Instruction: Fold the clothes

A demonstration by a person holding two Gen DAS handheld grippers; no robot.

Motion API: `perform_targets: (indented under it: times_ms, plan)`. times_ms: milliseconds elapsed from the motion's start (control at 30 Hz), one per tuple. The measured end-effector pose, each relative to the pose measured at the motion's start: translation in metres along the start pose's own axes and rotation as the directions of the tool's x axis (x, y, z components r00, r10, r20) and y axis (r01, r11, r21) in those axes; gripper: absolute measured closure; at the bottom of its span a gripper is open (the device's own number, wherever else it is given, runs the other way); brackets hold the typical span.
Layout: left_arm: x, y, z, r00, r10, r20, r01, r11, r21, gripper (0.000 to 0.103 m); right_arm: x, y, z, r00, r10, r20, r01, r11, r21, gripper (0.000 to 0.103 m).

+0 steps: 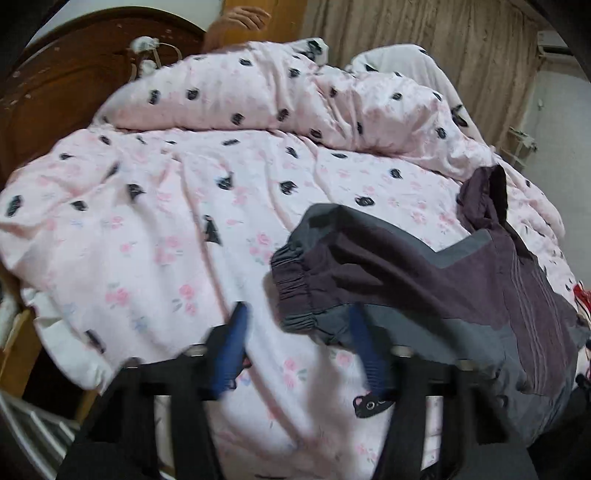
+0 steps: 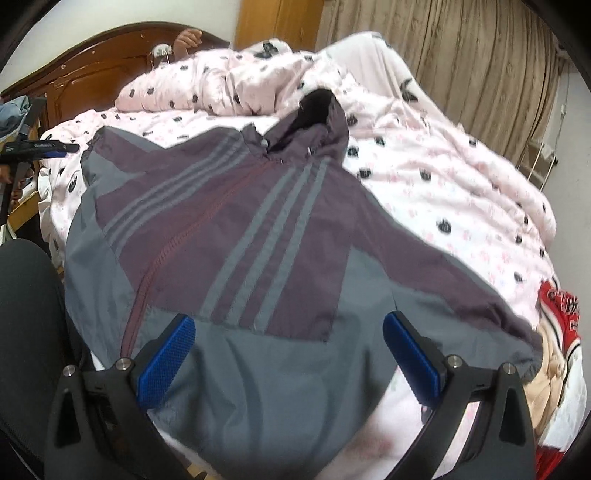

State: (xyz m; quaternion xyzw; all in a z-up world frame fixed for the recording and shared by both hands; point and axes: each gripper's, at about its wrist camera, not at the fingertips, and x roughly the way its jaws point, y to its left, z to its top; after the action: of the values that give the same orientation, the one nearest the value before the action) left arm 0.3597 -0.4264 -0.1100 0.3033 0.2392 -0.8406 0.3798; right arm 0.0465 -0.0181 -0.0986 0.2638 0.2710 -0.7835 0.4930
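A purple and grey hooded jacket point(image 2: 280, 236) with three grey stripes lies front up on the bed, its zip shut and its hood point(image 2: 317, 107) pointing towards the pillows. My right gripper point(image 2: 290, 319) stands open above the jacket's grey lower part, holding nothing. In the left wrist view the jacket point(image 1: 461, 280) reaches in from the right. Its gathered sleeve cuff point(image 1: 295, 280) sits just beyond my open left gripper point(image 1: 298, 310), and the cuff's edge overlaps the right blue fingertip point(image 1: 360, 325). The left gripper point(image 2: 40, 147) also shows at the far left of the right wrist view.
The bed wears a pink sheet point(image 1: 166, 229) printed with flowers and black cats. A crumpled duvet point(image 1: 258, 92) is heaped by the wooden headboard point(image 1: 55, 92). A red garment point(image 2: 561, 314) lies at the bed's right edge. Someone's hand point(image 1: 240, 18) shows near the headboard, with curtains point(image 2: 461, 55) behind.
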Motion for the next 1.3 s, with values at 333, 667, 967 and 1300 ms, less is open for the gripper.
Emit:
perform_targets:
  times_ms: [333,667,967,1300]
  plan:
    - [0.023,0.005,0.008,0.997,-0.071,-0.019,0.072,0.997,0.029,0.068,0.016,0.011,0.028,0.996,0.032,0.086,-0.036,0.998,0.051,0.000]
    - [0.027,0.006,0.007,0.995,-0.094,-0.024,0.095,0.994,0.046,0.078,0.037,0.079,0.095,0.936,0.291,0.196,-0.305,0.951,0.047,0.000]
    - [0.010,0.012,0.010,0.996,-0.083,0.015,0.083,0.996,0.018,0.084,0.078,0.126,0.135,0.828,0.531,0.183,-0.550,0.832,0.070,0.001]
    - [0.000,0.029,0.005,0.995,-0.097,-0.006,0.097,0.994,-0.048,0.084,0.135,0.149,0.129,0.833,0.552,0.030,-0.552,0.828,0.097,0.000]
